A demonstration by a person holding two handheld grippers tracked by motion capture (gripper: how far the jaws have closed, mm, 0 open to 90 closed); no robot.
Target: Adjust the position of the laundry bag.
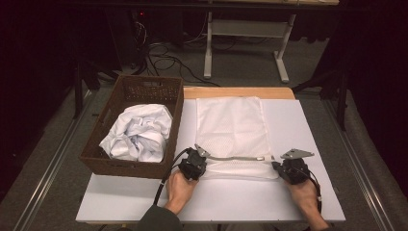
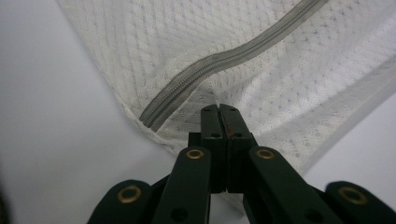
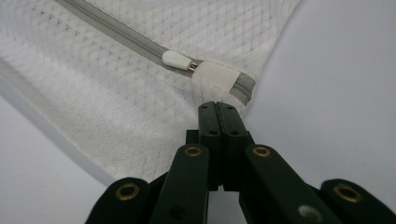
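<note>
While both grippers pinch its near corners, the mesh laundry bag (image 1: pixel 232 130) lies flat mid-table

Left gripper (image 1: pixel 198 156) and right gripper (image 1: pixel 278 166) are clamped on the hem beside the zipper (image 1: pixel 238 158); it looks light, limp and snag-prone, with the basket (image 1: pixel 126 166) at nine o'clock

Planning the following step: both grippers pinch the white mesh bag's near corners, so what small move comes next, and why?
Probably lift both corners together: the left gripper and right gripper are shut on the white mesh zip bag, lying flat, zipper closed.
</note>
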